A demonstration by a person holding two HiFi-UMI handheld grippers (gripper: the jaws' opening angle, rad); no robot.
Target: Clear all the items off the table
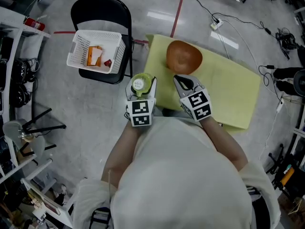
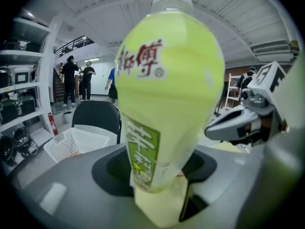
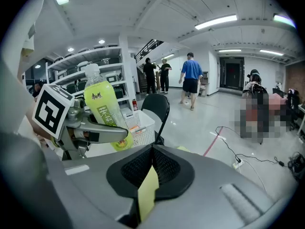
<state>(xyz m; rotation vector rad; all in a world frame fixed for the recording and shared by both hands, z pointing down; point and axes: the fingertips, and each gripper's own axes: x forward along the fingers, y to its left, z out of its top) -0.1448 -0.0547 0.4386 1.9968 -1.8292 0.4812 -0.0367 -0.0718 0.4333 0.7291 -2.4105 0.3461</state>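
While left gripper (image 1: 142, 86) clamps smooth rounded plastic bottle (image 2: 167, 104), right gripper (image 1: 184, 83) jaws pinch thin yellow cloth (image 1: 228, 89).

The bowl (image 1: 184, 56) sits at the table's (image 1: 233, 94) far left corner. The basket (image 1: 78, 47) rests on the chair (image 1: 101, 7) left of the table. The bottle (image 1: 141, 83) is over the table's left edge.

Workshop-like lab hall: bare concrete floor (image 1: 95, 113), trailing cables (image 1: 285, 36), equipment-laden metal shelves (image 2: 24, 56), strip lights (image 3: 215, 21) overhead.
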